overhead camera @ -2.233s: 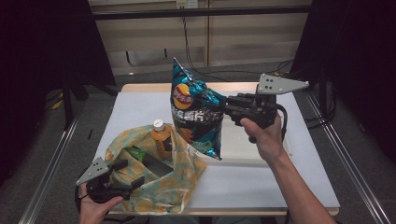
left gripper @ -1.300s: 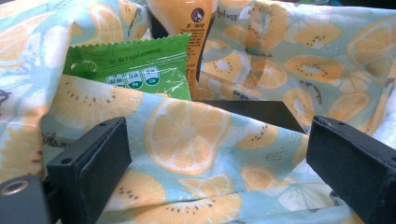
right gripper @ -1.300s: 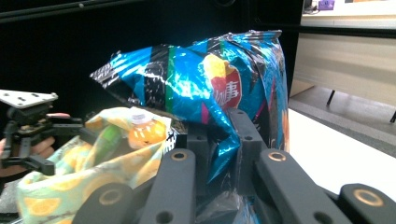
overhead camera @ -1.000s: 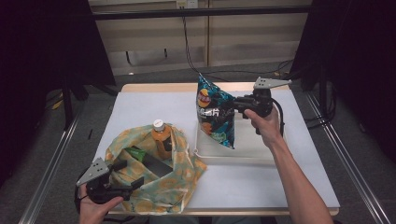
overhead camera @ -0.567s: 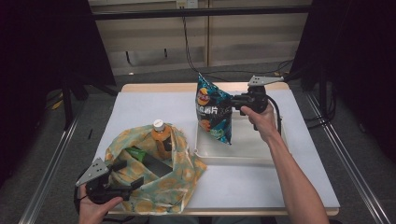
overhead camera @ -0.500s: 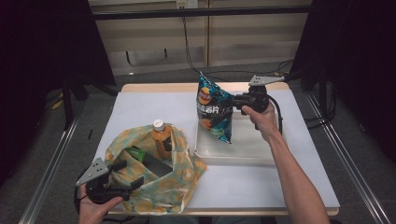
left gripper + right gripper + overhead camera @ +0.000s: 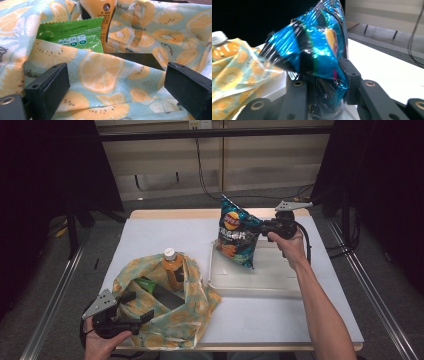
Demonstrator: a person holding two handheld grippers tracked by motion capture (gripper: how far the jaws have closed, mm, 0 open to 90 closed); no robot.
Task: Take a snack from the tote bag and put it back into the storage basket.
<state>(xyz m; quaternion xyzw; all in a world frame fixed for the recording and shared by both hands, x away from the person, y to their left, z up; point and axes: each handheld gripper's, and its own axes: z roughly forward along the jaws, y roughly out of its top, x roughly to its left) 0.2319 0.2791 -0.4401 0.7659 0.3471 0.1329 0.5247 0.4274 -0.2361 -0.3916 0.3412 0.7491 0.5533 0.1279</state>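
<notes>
Right gripper (image 7: pixel 261 227), high view: chip bag (image 7: pixel 237 238) held by its side edge, jaws just eased wider, bag between them.
Change, high view: bag carried from above the cloth bag (image 7: pixel 165 312) and lowered over the white tray (image 7: pixel 260 282); release judged near.
Left gripper (image 7: pixel 131 312), high view: parked at cloth bag's near edge.
Left gripper view: jaws wide, astride patterned cloth, nothing pinched.
Right gripper view: crinkled blue foil, puffy, pads touching it.

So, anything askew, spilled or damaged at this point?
Nothing spilled or torn. The chip bag stands tilted in the white tray, between the right gripper jaws, which have just been opening. The fruit-print bag lies slumped open.
</notes>
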